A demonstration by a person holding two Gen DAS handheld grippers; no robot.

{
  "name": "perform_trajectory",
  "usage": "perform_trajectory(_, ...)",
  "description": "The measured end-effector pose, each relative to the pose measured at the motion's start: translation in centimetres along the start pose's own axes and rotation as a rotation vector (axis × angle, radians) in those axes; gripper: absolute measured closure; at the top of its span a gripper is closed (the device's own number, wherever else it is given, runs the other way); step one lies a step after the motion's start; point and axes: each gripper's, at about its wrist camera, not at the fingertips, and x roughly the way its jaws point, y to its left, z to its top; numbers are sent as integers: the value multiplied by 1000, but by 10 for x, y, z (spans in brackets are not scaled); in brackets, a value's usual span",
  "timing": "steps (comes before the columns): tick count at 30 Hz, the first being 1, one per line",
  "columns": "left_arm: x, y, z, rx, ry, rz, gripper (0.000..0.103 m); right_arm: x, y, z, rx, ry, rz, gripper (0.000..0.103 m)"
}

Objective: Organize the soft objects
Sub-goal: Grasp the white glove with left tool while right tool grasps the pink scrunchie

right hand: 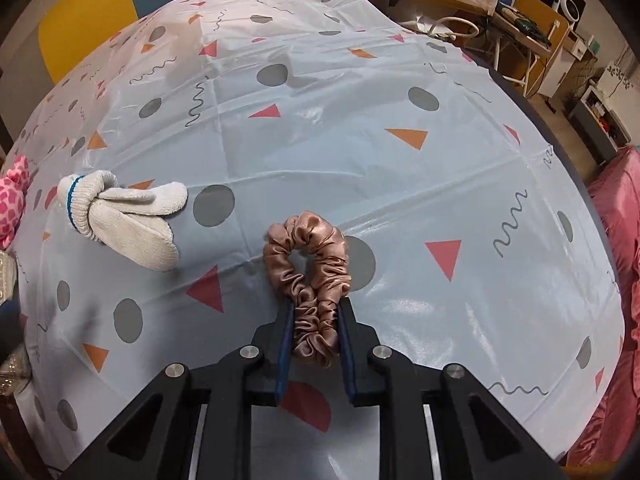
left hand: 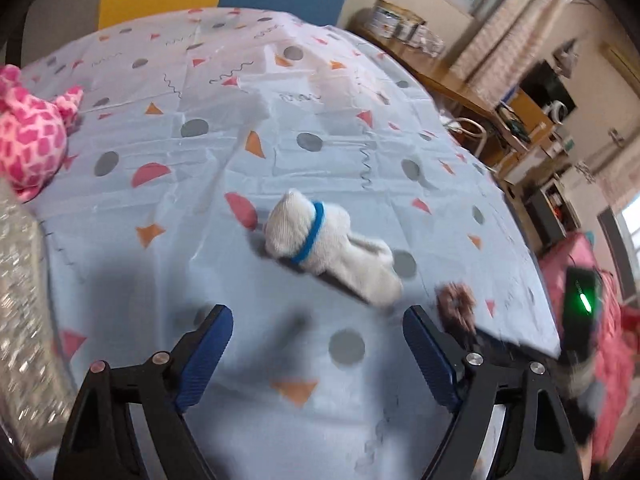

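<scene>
The right gripper (right hand: pixel 314 312) pinches the near end of a tan satin scrunchie (right hand: pixel 308 264) lying on the patterned tablecloth (right hand: pixel 400 184), while the left gripper (left hand: pixel 318 320) hangs spread and empty just near of a knotted white sock (left hand: pixel 328 246), a pink spotted plush (left hand: pixel 30 146) far left.

This looks like a lived-in home room: a desk (right hand: pixel 400 184) under a pale blue tablecloth printed with dots and triangles, a cluttered wooden side table (left hand: pixel 436 76) and curtained window (left hand: pixel 500 40) at upper right, and pink bedding (right hand: pixel 616 280) at the right edge.
</scene>
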Motion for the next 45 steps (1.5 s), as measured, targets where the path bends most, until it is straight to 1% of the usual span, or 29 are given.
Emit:
perform_trajectory(2,14,-1,10,-25,6,14,15,3,1,4,-7,1,-8,83)
perform_trajectory(4,29,0,20,-62,25,5,15,3,3,5,-21,1,-18,83)
perform_trajectory(10,69,-1,46,-136,42,43,15,1,2,1,-37,-1,-24,83)
perform_trajectory(13,87,-4,52,-137,59,68,30,1,3,1,-49,-3,-33,83)
perform_trajectory(14,91,-5,53,-125,60,86,47,1,4,0,-54,-4,-36,83)
perform_trajectory(15,93,-10,55,-78,36,125,49,1,4,0,-61,-6,-39,83)
perform_trajectory(16,94,-14,55,-42,24,139,52,1,4,-1,-66,-8,-42,83)
perform_trajectory(17,95,-16,56,-17,24,133,54,1,4,-1,-68,-8,-43,83)
perform_trajectory(20,92,-14,59,22,32,92,55,0,3,-1,-69,-10,-40,83)
perform_trajectory(21,87,-12,62,32,28,95,55,0,3,-1,-69,-11,-39,83)
perform_trajectory(25,60,5,83,12,-18,111,55,0,2,-1,-72,-13,-38,83)
perform_trajectory(28,23,24,107,4,-86,154,55,0,3,-2,-82,-17,-43,82)
perform_trajectory(32,-31,61,137,-18,-178,228,55,0,2,-3,-66,-16,-27,80)
perform_trajectory(36,-95,106,148,-43,-269,306,55,1,-2,-2,-50,-16,-12,80)
perform_trajectory(38,-125,126,147,-47,-308,346,54,1,-1,-2,-63,-22,-19,80)
perform_trajectory(41,-172,169,137,-97,-350,387,54,0,6,-5,-108,-41,-50,80)
perform_trajectory(45,-222,232,102,-147,-376,475,54,-1,11,-8,-136,-57,-71,81)
